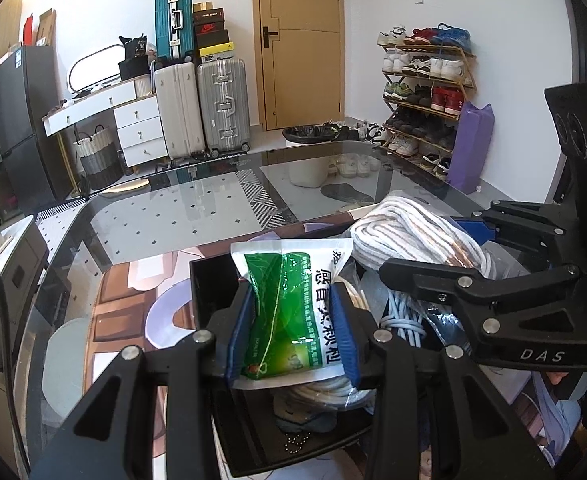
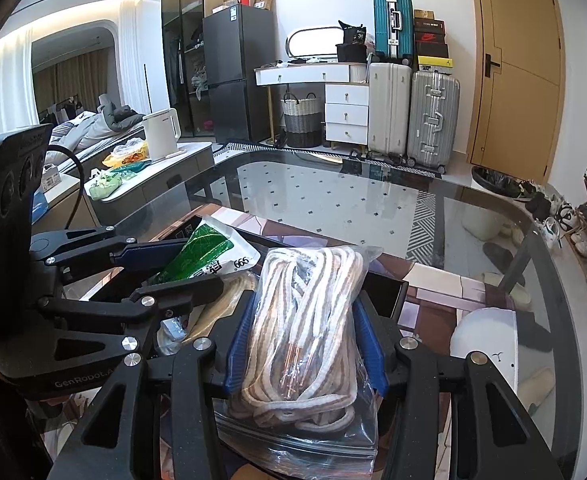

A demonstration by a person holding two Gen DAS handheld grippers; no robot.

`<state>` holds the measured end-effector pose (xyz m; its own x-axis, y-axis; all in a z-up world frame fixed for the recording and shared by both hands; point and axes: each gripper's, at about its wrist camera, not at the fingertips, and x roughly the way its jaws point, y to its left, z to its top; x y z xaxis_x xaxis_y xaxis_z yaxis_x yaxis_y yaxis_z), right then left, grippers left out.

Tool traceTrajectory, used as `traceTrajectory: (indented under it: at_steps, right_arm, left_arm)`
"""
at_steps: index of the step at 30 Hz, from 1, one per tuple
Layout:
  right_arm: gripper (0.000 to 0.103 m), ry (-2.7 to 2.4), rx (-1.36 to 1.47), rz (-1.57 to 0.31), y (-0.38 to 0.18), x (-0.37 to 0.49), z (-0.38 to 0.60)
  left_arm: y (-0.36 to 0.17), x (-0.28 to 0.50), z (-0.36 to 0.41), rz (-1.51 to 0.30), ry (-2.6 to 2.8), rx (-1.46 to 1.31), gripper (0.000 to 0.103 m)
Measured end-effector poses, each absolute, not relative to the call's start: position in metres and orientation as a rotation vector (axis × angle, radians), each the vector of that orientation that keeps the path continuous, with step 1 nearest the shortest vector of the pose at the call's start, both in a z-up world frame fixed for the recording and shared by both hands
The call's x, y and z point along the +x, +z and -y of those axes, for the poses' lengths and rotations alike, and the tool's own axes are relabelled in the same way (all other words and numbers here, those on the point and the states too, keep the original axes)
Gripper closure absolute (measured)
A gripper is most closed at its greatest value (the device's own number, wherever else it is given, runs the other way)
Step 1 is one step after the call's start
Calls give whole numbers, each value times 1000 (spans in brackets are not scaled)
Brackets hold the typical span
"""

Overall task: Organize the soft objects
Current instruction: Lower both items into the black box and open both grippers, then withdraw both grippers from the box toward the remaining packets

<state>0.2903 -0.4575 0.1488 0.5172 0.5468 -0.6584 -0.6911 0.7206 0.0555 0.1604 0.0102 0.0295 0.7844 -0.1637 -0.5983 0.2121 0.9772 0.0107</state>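
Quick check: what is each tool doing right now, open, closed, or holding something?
Left tool: closed on the green sachet.
Right tool: closed on the bagged rope.

The far half of the dark-rimmed glass counter [image 2: 333,196] is lying bare, giving open room ahead of both tools. Close in, the shallow black tray [image 1: 209,280] is sitting crowded with a bundle of pale blue cord [image 1: 405,320] and other bagged cords, leaving little space inside. The left tool [image 2: 165,268] and right tool [image 1: 429,244] are working just beside each other, each blocking the other's sideways path.
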Motion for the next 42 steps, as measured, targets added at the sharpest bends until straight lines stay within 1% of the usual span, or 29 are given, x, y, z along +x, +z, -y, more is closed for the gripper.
traceTrajectory:
  at_steps: [2,6,7,8,9,10,11,13,14,15,17,19,20,21,22,23,25,33,42]
  right_arm:
    - [51,757,-218,-707,149,291,458]
    - [43,747,-225,-690,153,289,461]
    - [39,747,-225,-686,155,289,463]
    - [36,743,-225,-679,157,288,465]
    - [31,734,-225,-671,159,287,467]
    - [27,724,-224,-665,161,286,471]
    - [25,718,-217,-663,163,285,475]
    - [16,714,-208,-675,166,283,481]
    - [16,711,-207,-682,166,281,484]
    - [15,711,-206,-688,166,279,487]
    - [12,711,-211,-695,166,271,493]
    - [0,700,-206,-684,167,261,500]
    - [1,705,-197,-682,168,257,503]
    - [1,714,-184,-689,168,251,507]
    - [1,717,-171,-698,168,249,510]
    - [1,719,-161,-703,169,246,513]
    - [1,717,-149,-707,169,238,519]
    - [1,736,-133,-731,168,203,535]
    - [1,749,-165,-784,159,181,540]
  left_arm:
    - [30,162,-10,-643,-208,75,64]
    - [31,161,-7,-654,-228,80,56]
    - [31,161,-7,-657,-233,78,55]
    - [32,161,-7,-661,-235,74,51]
    - [32,161,-8,-664,-232,71,46]
    - [34,160,-10,-666,-230,62,44]
    - [36,158,-11,-663,-232,54,44]
    - [39,155,-12,-662,-232,48,42]
    - [41,152,-13,-660,-231,49,35]
    - [42,150,-13,-663,-231,52,24]
    - [45,141,-13,-644,-251,42,21]
    - [47,135,-13,-636,-244,48,21]
    - [48,132,-14,-634,-233,48,20]
    - [48,128,-15,-633,-229,45,18]
    - [48,124,-16,-635,-223,39,12]
    - [49,121,-16,-633,-217,33,0]
    - [50,111,-20,-608,-205,13,0]
    - [43,82,-27,-621,-179,-19,0]
    - [34,54,-24,-638,-157,6,0]
